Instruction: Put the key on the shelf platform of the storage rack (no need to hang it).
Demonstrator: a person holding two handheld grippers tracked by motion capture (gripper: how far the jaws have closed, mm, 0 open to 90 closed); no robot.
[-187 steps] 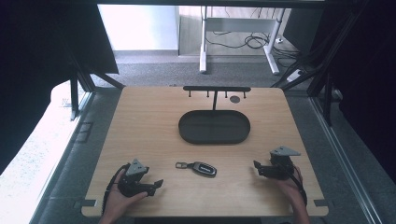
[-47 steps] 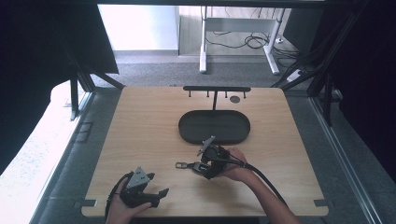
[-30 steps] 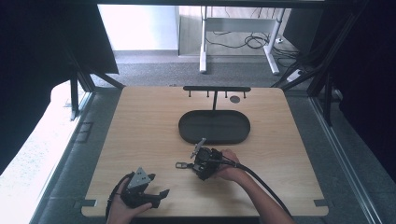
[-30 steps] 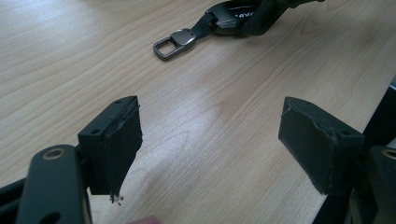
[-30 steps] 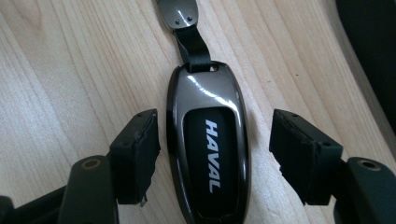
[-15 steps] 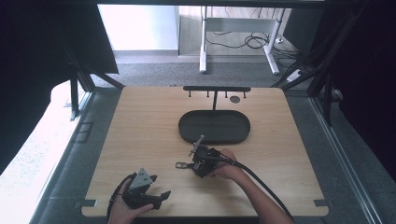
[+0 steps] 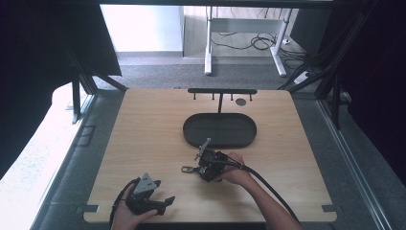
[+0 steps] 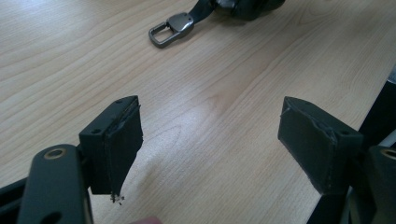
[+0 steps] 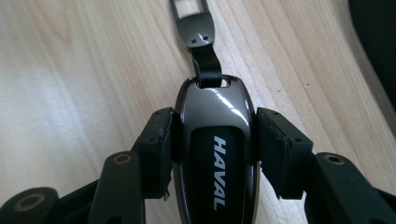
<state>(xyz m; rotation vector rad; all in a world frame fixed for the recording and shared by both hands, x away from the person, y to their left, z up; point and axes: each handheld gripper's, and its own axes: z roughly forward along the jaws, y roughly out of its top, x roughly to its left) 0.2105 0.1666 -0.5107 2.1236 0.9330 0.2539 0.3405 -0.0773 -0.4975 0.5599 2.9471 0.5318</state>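
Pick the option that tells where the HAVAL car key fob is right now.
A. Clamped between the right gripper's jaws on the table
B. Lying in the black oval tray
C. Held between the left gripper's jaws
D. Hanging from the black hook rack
A: the right gripper has both pads pressed on the sides of the key fob, which lies on the wooden table, its metal loop pointing away.

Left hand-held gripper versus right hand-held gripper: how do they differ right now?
The left hand-held gripper stands open over bare wood with nothing between its pads; the right hand-held gripper has just closed and is shut on the key fob. In the high view, the left sits near the table's front edge, the right nearer the tray. Both have black pads.
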